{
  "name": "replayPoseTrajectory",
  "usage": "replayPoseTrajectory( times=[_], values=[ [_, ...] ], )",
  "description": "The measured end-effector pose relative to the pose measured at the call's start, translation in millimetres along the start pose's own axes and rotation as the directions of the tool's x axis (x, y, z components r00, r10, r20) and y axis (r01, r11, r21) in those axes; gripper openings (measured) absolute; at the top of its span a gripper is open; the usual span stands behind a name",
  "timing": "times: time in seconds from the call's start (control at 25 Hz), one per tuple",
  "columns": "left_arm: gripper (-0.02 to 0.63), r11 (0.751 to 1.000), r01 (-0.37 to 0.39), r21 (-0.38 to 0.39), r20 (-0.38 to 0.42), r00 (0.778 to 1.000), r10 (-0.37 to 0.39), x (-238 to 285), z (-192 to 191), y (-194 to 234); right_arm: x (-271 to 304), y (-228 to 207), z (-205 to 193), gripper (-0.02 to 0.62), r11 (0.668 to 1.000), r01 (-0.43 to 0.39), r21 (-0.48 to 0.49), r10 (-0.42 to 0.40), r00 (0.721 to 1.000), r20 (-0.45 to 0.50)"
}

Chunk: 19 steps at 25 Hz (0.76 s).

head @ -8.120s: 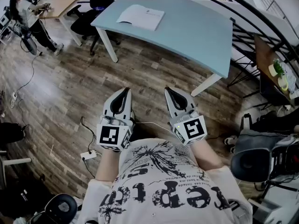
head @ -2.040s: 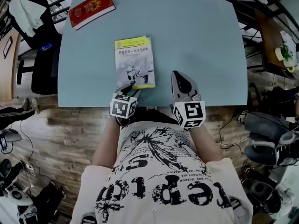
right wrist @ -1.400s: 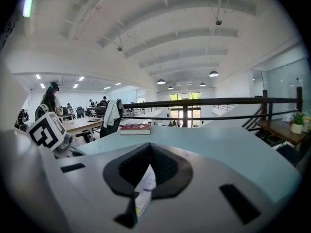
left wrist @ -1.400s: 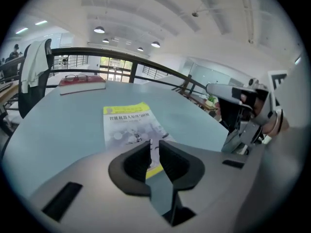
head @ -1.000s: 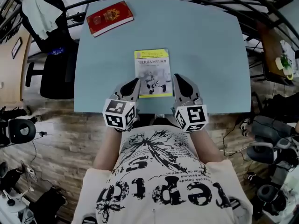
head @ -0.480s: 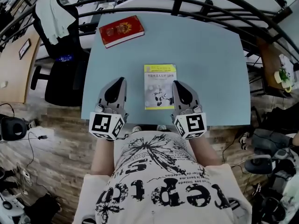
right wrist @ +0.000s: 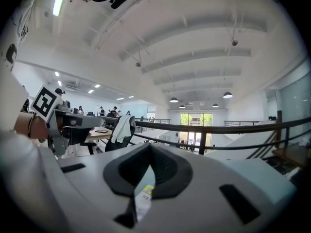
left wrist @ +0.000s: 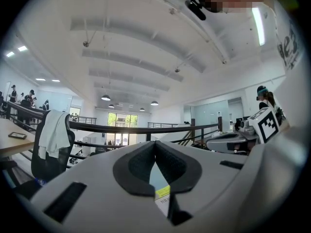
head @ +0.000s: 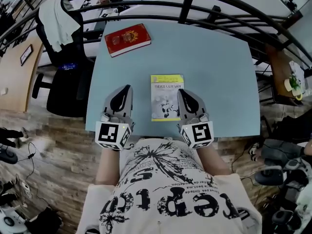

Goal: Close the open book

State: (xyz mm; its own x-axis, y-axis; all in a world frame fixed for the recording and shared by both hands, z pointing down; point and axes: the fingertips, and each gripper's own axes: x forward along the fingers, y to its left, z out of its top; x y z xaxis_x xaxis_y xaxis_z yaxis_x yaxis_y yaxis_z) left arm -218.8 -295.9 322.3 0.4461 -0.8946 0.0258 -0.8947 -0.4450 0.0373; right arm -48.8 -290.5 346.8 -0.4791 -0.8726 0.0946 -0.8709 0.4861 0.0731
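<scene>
The book [head: 166, 97] lies closed and flat on the light blue table [head: 219, 62], near the front edge, yellow-and-white cover up. My left gripper [head: 128, 88] hovers just left of it, shut and holding nothing. My right gripper [head: 179, 92] is over the book's right edge, also shut and holding nothing. In the left gripper view the left gripper [left wrist: 155, 143] has its jaws met, and a sliver of the book [left wrist: 163, 193] shows below them. The right gripper view shows the right gripper [right wrist: 150, 146] the same way, with the book [right wrist: 144, 194] beneath.
A red book [head: 127, 39] lies closed at the table's far left corner. A black chair with a white garment [head: 56, 16] stands left of the table. A black railing [head: 185, 4] runs behind it. A wooden side table [head: 287, 77] stands at the right.
Both grippers have lifted off the book. The left one has moved left, clear of the book's edge. The book stays closed on the table.
</scene>
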Motion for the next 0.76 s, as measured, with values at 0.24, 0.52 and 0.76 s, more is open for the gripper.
replayPoseTrajectory(
  times=[0.24, 0.52, 0.76],
  values=[
    [0.018, 1.0, 0.007, 0.009, 0.008, 1.0, -0.007, 9.7, 7.0, -3.2, 4.1, -5.8, -0.5, 0.008, 1.0, 0.005, -0.009, -0.005, 1.0, -0.004],
    [0.018, 1.0, 0.019, 0.015, 0.01, 1.0, -0.019, 15.5, 10.4, -4.7, 6.5, -7.7, -2.0, 0.008, 1.0, 0.011, -0.013, -0.011, 1.0, -0.005],
    [0.018, 0.999, 0.027, 0.019, 0.011, 1.0, -0.027, 17.8, 7.7, -6.0, 7.7, -8.7, -5.8, 0.008, 1.0, 0.015, -0.013, -0.015, 1.0, -0.01]
  ],
)
